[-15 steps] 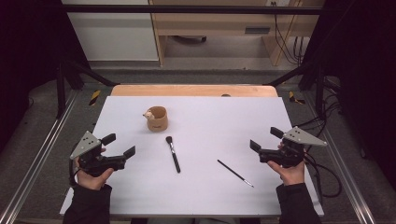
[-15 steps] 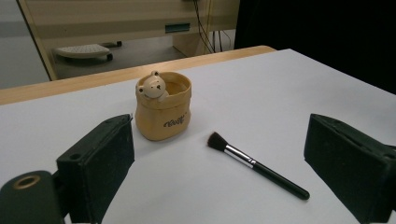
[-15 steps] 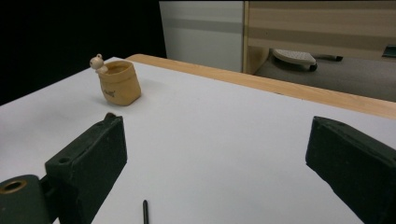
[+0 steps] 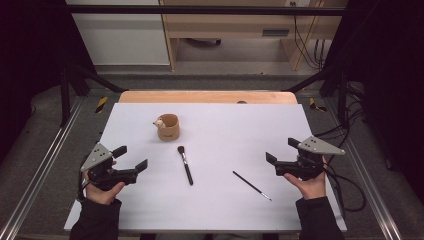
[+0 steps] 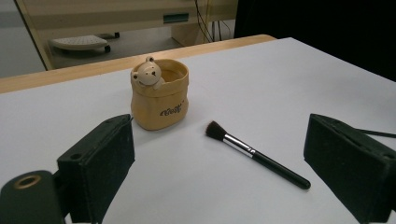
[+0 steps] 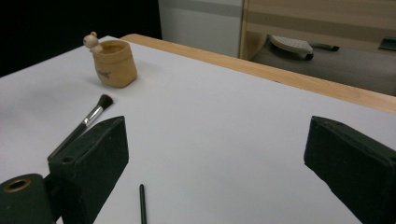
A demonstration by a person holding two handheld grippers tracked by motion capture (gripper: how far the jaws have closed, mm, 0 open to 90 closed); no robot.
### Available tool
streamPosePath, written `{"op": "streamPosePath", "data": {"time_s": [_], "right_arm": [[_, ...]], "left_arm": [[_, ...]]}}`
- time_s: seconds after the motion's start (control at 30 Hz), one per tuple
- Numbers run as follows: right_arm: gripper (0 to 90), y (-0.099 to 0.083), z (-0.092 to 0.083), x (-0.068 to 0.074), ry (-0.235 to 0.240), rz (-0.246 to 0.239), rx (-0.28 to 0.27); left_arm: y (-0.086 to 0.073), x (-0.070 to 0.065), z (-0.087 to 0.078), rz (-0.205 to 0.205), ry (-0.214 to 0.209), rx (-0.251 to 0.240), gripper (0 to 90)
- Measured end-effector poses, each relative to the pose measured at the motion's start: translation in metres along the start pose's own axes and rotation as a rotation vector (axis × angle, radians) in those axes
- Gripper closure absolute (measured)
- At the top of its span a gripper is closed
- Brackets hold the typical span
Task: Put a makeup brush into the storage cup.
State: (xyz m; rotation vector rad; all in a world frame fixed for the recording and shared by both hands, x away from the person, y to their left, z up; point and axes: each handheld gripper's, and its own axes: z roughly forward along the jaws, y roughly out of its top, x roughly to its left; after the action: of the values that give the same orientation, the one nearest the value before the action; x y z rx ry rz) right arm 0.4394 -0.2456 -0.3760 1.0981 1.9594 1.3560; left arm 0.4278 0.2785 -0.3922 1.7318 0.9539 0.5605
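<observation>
Left gripper (image 4: 130,159) is hovering with jaws spread wide, gripping nothing; right gripper (image 4: 282,152) likewise gaping and empty. Makeup brush (image 4: 185,165) is lying flat mid-table, bristles pointing toward the tan bear-faced cup (image 4: 167,126). Thin black brush (image 4: 251,185) is lying nearer the right gripper.

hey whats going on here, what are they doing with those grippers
A person sits at a white table with a gripper in each hand. The left gripper and the right gripper both hover with jaws open, holding nothing. Between them lie a makeup brush and a thin brush, flat on the table. Behind them stands a tan bear-faced cup, upright. Nothing has been picked up yet.
</observation>
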Motion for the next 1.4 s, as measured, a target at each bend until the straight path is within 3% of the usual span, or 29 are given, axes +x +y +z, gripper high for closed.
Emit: {"op": "streamPosePath", "data": {"time_s": [0.33,0.57,0.7,0.93,0.97,1.27,1.4], "right_arm": [[8.0,0.003,0.008,0.011,0.012,-0.035,0.055],[9.3,0.002,0.02,0.019,0.041,-0.047,0.143],[10.7,-0.002,0.032,0.023,0.056,-0.068,0.223],[13.5,-0.005,0.046,0.029,0.047,-0.096,0.294],[14.0,-0.006,0.05,0.031,0.051,-0.109,0.328],[20.0,-0.011,0.062,0.037,0.061,-0.156,0.443],[22.7,-0.014,0.066,0.04,0.068,-0.157,0.49]], "left_arm": [[-0.003,-0.001,0.005,0.009,-0.007,0.027,8.0],[-0.004,-0.003,0.007,0.013,-0.011,0.038,8.0],[-0.005,-0.004,0.009,0.014,-0.016,0.044,8.0],[-0.006,-0.004,0.011,0.017,-0.018,0.054,8.0],[-0.006,-0.004,0.012,0.022,-0.016,0.06,8.0],[-0.008,-0.005,0.014,0.022,-0.016,0.065,8.0],[-0.009,-0.004,0.015,0.026,-0.016,0.074,8.0]]}}
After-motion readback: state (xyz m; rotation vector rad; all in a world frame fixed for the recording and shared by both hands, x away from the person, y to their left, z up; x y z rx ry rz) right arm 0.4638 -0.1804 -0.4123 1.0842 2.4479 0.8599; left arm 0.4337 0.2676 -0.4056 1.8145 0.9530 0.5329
